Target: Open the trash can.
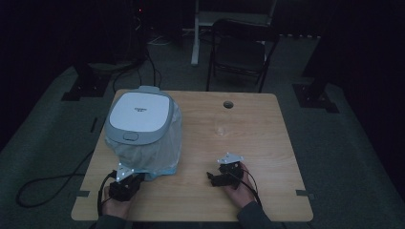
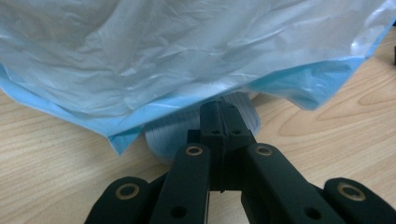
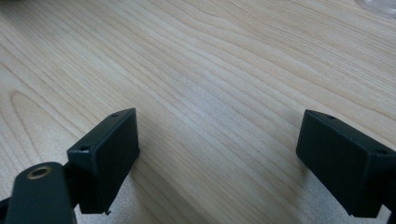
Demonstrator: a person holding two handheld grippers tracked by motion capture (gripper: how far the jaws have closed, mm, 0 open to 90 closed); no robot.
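Observation:
A white and grey lidded appliance (image 1: 139, 114) stands on the left of the wooden table (image 1: 248, 143), its body wrapped in a translucent plastic bag (image 1: 157, 148) with a blue lower hem (image 2: 187, 109). My left gripper (image 1: 125, 181) sits at the bag's near bottom edge. In the left gripper view its jaws are pressed together, tips (image 2: 223, 109) tucked into the blue hem, above a pale ribbed piece (image 2: 163, 140) under the bag. My right gripper (image 1: 224, 174) rests low over bare wood to the right, open (image 3: 217, 154), with nothing between its fingers.
A small clear object (image 1: 219, 130) lies mid-table, and its edge shows at the top right of the right gripper view (image 3: 379, 6). A cable hole (image 1: 228, 104) is near the far edge. A black chair (image 1: 241, 50) stands behind the table. A cord (image 1: 52, 183) trails left.

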